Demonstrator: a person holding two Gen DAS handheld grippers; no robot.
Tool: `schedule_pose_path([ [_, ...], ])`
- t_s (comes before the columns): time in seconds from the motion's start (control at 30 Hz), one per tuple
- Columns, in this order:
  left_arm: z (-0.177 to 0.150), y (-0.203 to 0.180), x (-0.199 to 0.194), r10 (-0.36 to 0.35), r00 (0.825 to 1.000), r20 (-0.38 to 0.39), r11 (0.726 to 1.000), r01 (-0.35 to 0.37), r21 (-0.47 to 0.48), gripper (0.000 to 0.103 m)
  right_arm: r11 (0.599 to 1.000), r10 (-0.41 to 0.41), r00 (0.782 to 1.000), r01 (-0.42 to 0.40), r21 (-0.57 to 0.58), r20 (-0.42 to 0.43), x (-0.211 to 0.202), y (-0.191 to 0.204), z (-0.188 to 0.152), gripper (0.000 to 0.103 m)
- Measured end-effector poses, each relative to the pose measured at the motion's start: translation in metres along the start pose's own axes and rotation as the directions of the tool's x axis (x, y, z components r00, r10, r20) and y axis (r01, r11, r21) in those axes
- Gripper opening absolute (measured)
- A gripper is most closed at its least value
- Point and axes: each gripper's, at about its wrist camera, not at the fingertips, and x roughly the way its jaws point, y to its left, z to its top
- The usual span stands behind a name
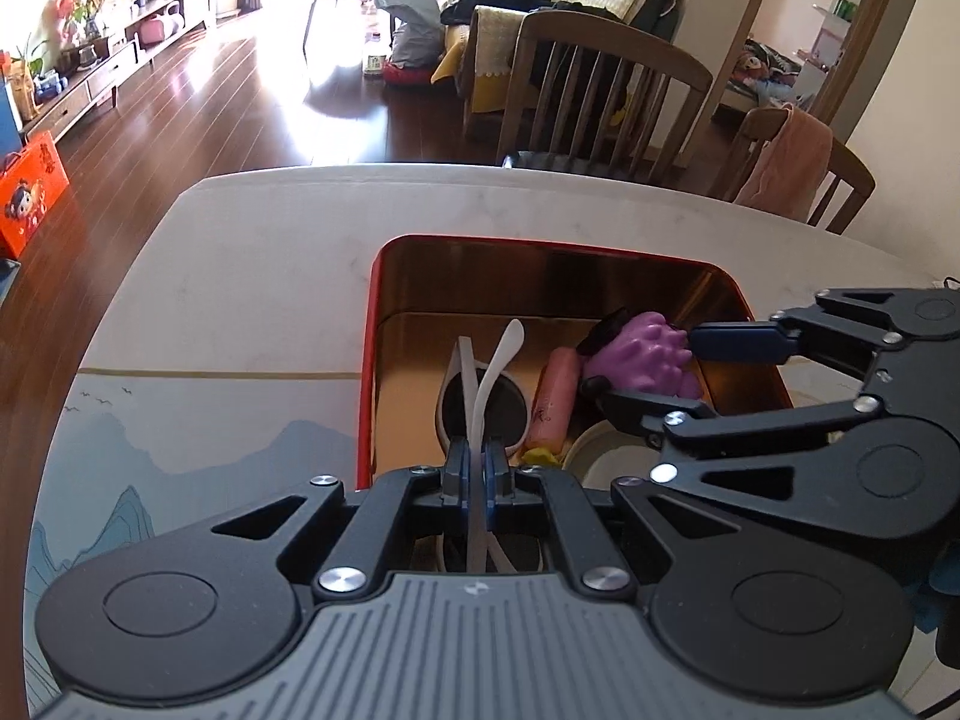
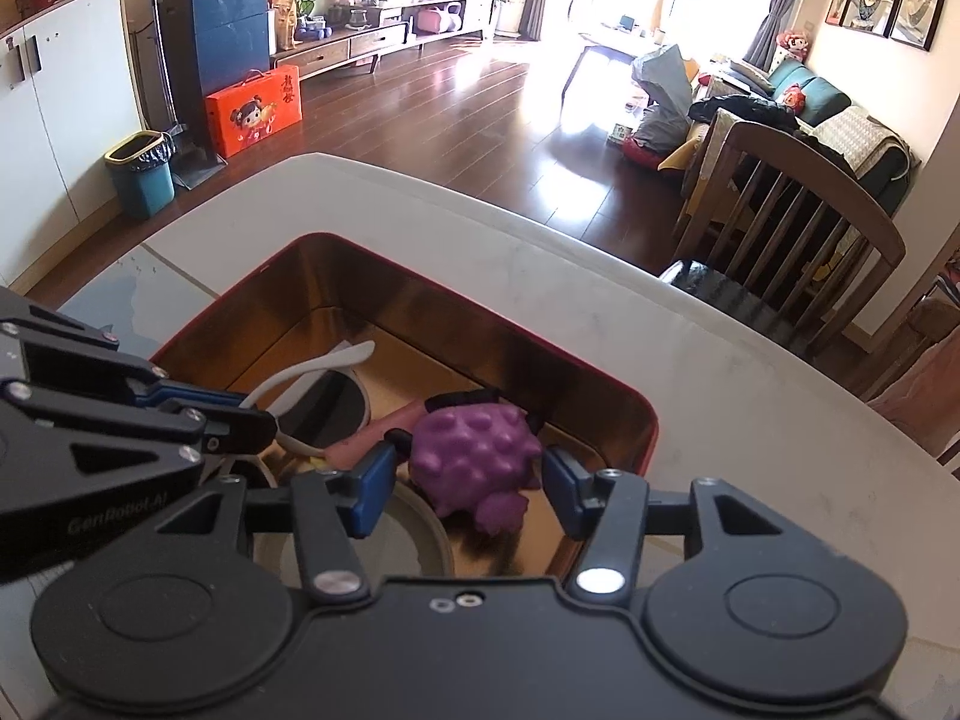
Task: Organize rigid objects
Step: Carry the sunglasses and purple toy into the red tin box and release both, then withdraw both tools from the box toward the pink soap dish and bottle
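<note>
A red tin box (image 1: 367, 354) with a gold inside sits on the table; it also shows in the right wrist view (image 2: 651, 426). My left gripper (image 1: 477, 468) is shut on the white sunglasses (image 1: 480, 402), holding them by the frame inside the box. In the right wrist view the sunglasses (image 2: 336, 402) lie at the left. My right gripper (image 2: 468, 480) is open, its fingers on either side of a purple bumpy toy (image 2: 474, 450) in the box. The toy (image 1: 642, 354) and the right gripper (image 1: 648, 369) also show in the left wrist view. A pink tube (image 1: 555, 402) lies between sunglasses and toy.
A round white-rimmed item (image 1: 606, 456) lies in the box's near corner. The marble table (image 1: 240, 300) has a painted landscape at its left. Wooden chairs (image 1: 600, 102) stand at the far edge. An orange gift box (image 2: 255, 111) and a bin (image 2: 141, 174) stand on the floor.
</note>
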Motion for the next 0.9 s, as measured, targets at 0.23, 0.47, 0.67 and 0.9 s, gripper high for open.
schedule_pose_path([
  [0.23, -0.003, -0.001, -0.007, -0.004, 1.000, -0.015, 1.000, 0.003, -0.007, 0.005, 0.999, 0.024, 1.000, -0.024, 0.028, 0.012, -0.019, -0.004, -0.008, 0.062],
  [0.47, -0.007, -0.005, -0.020, 0.013, 1.000, -0.014, 1.000, -0.013, 0.007, 0.007, 0.998, 0.037, 0.999, -0.039, 0.056, 0.031, -0.045, -0.007, -0.016, 0.064],
  [0.67, -0.012, -0.016, -0.035, 0.023, 1.000, 0.004, 0.999, -0.023, 0.034, 0.009, 0.996, 0.039, 0.998, -0.043, 0.079, 0.053, -0.068, -0.007, -0.023, 0.068],
  [0.9, -0.021, -0.029, -0.063, 0.023, 0.998, 0.054, 0.998, -0.026, 0.052, 0.030, 0.993, 0.048, 0.994, -0.058, 0.103, 0.100, -0.104, -0.009, -0.035, 0.073],
])
